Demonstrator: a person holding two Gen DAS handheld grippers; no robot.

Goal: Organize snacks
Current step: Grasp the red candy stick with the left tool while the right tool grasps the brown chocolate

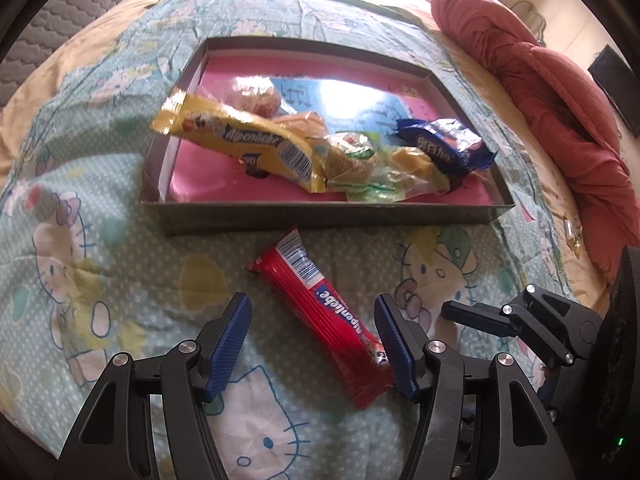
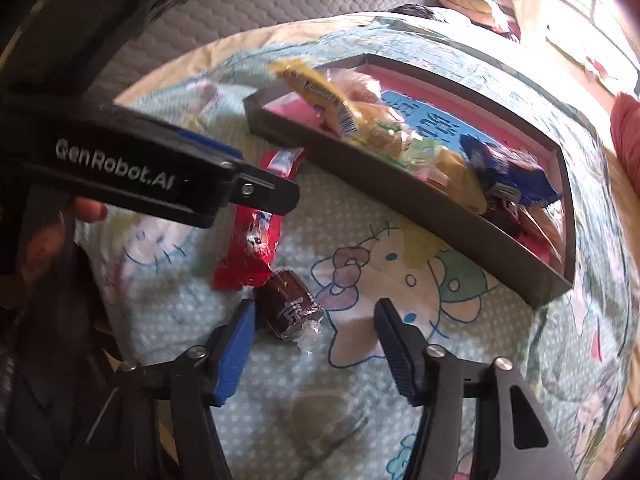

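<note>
A red Alpenliebe candy pack (image 1: 324,320) lies on the bedsheet in front of a dark shallow box (image 1: 320,216) with a pink floor. My left gripper (image 1: 314,344) is open, its jaws on either side of the red pack's near end. The box holds a yellow Alpenliebe pack (image 1: 240,140), a blue wrapped snack (image 1: 440,144) and other sweets. In the right wrist view, my right gripper (image 2: 316,340) is open over the sheet, with a small brown wrapped candy (image 2: 288,304) just inside its left finger. The red pack (image 2: 252,240) and the box (image 2: 460,216) also show there.
The Hello Kitty bedsheet (image 1: 80,240) covers the bed. A red quilt (image 1: 540,100) is bunched along the right edge. A small clear-wrapped candy (image 1: 572,232) lies by the quilt. The left gripper's body (image 2: 140,168) crosses the right wrist view on the left.
</note>
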